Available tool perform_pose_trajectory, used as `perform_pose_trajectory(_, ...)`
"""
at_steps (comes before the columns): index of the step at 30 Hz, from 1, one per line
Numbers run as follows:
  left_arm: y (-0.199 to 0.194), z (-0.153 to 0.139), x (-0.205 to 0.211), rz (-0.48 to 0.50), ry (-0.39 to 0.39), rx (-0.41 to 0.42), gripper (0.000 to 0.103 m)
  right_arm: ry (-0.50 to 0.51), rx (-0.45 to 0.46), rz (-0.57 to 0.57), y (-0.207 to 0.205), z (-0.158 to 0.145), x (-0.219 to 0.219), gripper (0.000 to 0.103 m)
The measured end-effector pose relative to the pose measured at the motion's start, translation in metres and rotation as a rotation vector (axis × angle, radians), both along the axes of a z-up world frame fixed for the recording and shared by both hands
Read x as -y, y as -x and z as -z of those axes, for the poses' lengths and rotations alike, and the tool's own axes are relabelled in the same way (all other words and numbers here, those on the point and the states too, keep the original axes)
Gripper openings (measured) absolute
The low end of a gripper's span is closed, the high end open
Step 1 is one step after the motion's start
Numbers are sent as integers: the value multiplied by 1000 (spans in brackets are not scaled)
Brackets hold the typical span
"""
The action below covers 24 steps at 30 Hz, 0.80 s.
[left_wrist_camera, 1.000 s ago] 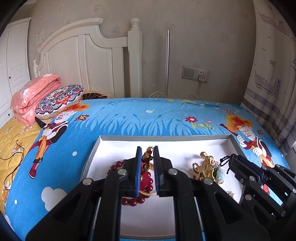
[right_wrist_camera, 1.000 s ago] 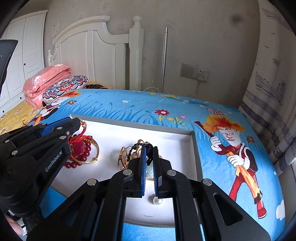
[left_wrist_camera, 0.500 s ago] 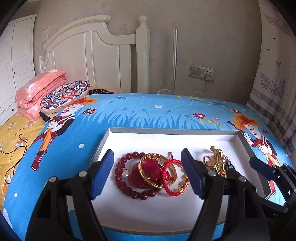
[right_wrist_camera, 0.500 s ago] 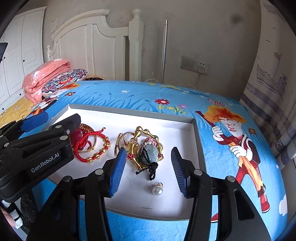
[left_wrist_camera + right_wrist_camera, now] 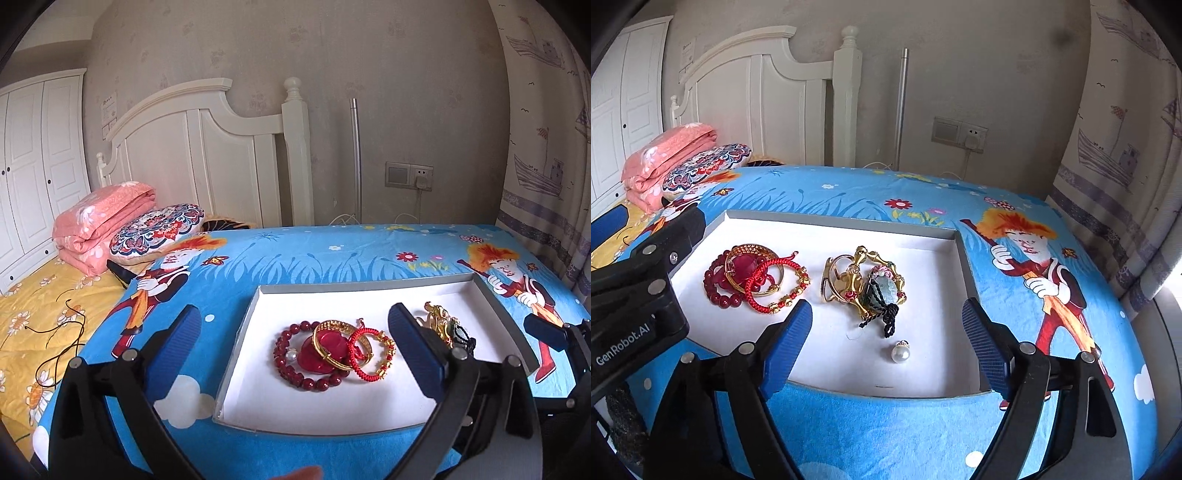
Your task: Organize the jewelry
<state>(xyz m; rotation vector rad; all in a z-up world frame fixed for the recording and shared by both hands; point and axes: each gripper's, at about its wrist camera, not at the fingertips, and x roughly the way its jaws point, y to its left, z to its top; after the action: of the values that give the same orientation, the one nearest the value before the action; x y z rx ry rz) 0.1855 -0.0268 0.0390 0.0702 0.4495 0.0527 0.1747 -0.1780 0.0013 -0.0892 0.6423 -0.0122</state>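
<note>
Jewelry point(image 5: 864, 284) lies beyond both opening, empty tools.

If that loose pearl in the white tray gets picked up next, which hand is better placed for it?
Probably the right. The pearl lies alone, just ahead of the right tool, whose jaws are opening with nothing between them. The left tool faces the red bracelets instead.

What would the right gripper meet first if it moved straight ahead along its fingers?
Probably the loose pearl pendant on the white tray floor, as the opening right gripper holds nothing; depth is unclear.
</note>
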Motion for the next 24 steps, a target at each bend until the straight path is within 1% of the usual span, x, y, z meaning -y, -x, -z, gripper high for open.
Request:
perform_pose_trajectory(1,3,-1,-1,6,2,-8,98,1,-1,8,2,-2,1,82)
perform_pose_trajectory(5,14,1,-10,-3,35,-43,98,-30,-9,42,11,-11,7,84)
perform_pose_trajectory(7,20,3,-15,0,60,-66,98,-9,-20,32,14,-12,4,84)
perform_pose_trajectory(10,29,3,-17,8,58,-62,98,27,-11,18,22,-13,-2,84)
perform_pose_trajectory(14,38,2,-22,29,87,-72,98,35,-40,4,26,-8,-3,84)
perform_pose_trajectory(19,42,0,-23,21,79,-73,98,38,-49,29,30,-5,6,84)
perform_pose_trajectory(24,44,2,-23,13,75,-87,98,23,-29,56,35,-11,16,84)
